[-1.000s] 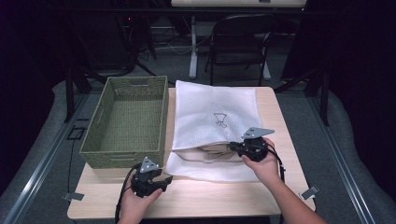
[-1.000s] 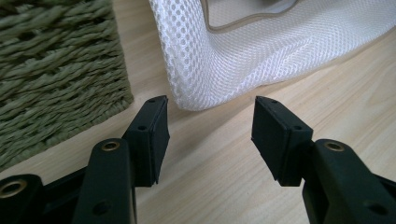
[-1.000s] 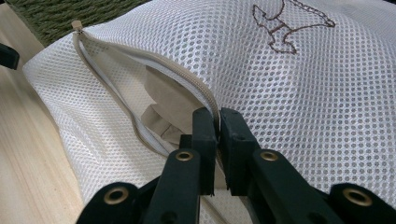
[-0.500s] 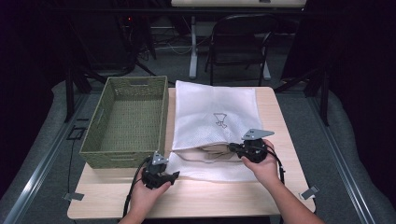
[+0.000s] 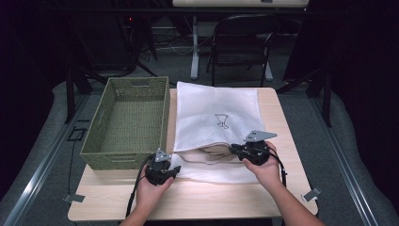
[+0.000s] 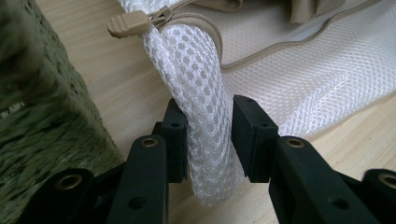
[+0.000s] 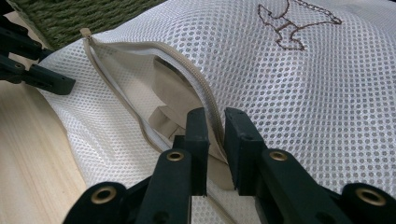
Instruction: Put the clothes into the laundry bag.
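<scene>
A white mesh laundry bag (image 5: 216, 113) lies on the table with its zipper mouth open toward me and a beige garment (image 5: 216, 151) inside. At the bag's near left corner my left gripper (image 5: 174, 169) has just been closing, and its pads (image 6: 250, 135) now press a fold of mesh (image 6: 205, 107) between them. A beige zipper pull (image 6: 130, 24) lies just beyond the jaws. My right gripper (image 5: 232, 149) is at the mouth's upper edge. Its jaws (image 7: 216, 121) have just been opening and stand slightly apart, with the zipper edge (image 7: 212, 105) running between them.
A green woven basket (image 5: 164, 113) stands left of the bag, close beside the left gripper, its wall (image 6: 42, 116) nearly touching. Bare wooden table (image 5: 211, 197) runs along the near edge. A chair (image 5: 240, 42) stands beyond the far edge.
The left hand has slid right to the bag's near corner and its jaws have closed on the mesh. The right hand has stayed at the bag's mouth.
</scene>
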Motion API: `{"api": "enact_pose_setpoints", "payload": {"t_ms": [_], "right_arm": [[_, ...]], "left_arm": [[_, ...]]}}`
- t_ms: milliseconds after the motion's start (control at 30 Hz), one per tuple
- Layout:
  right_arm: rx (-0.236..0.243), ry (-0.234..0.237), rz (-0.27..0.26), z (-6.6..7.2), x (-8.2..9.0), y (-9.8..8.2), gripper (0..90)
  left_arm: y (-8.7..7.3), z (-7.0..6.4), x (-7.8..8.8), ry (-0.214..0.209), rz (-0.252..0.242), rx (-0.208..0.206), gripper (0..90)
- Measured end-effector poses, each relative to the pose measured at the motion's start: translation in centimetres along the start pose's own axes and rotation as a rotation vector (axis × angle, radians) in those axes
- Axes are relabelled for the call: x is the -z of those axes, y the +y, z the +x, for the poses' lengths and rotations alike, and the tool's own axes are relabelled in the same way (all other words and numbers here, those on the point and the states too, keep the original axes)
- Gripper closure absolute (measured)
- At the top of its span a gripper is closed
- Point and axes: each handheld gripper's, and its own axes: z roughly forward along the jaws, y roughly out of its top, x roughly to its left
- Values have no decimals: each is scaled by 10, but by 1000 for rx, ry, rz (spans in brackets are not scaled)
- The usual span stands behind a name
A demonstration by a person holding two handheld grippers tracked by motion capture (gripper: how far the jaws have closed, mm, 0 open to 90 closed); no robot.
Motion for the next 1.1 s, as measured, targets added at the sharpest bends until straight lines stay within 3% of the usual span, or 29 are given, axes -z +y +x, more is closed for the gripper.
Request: {"api": "enact_pose_setpoints", "payload": {"t_ms": [133, 233, 400, 733, 967, 1100], "right_arm": [[10, -1, -2, 4, 3, -1, 706], [52, -39, -5, 12, 7, -3, 623], [83, -86, -29, 22, 23, -8, 524], [-12, -136, -49, 14, 57, -27, 466], [-15, -228, -35, 3, 77, -43, 462], [-68, -257, -25, -11, 83, -59, 462]], "left_arm": [[0, 1, 2, 1, -4, -12, 701], [-1, 0, 2, 7, -8, -14, 705], [-1, 1, 2, 3, -5, -15, 694], [-1, 1, 3, 1, 0, -19, 688], [-2, -1, 3, 6, -1, -13, 692], [-2, -3, 2, 18, 4, -22, 694]]}}
